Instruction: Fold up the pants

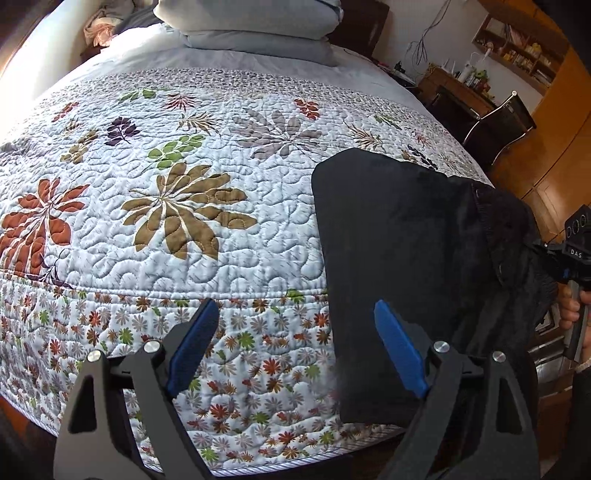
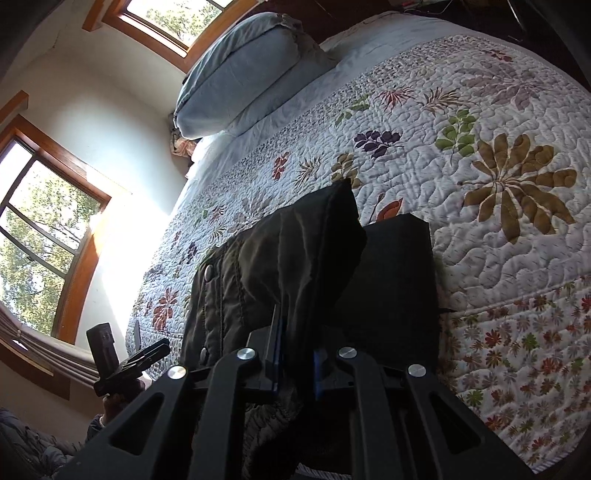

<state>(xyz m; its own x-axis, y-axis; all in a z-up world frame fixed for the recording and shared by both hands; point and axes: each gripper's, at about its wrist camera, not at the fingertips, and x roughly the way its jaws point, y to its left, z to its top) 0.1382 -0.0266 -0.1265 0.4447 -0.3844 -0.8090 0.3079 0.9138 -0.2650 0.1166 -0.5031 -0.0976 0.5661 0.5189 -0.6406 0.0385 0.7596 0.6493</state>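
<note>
Black pants (image 1: 399, 240) lie folded on the floral quilt (image 1: 184, 206), near the bed's front right edge. My left gripper (image 1: 295, 339) is open and empty, its blue pads (image 1: 400, 350) spread just left of the pants' near end. My right gripper (image 2: 297, 354) is shut on the pants (image 2: 295, 251) at the waistband end and lifts that part off the lower layer (image 2: 399, 266). A snap button (image 2: 209, 272) shows on the raised waistband. The right gripper also shows in the left wrist view (image 1: 569, 254), at the pants' right side.
Stacked grey pillows (image 1: 251, 26) lie at the head of the bed. A desk with shelves and a chair (image 1: 498, 122) stand to the right on the wooden floor. Windows (image 2: 44, 229) line the wall on the bed's far side.
</note>
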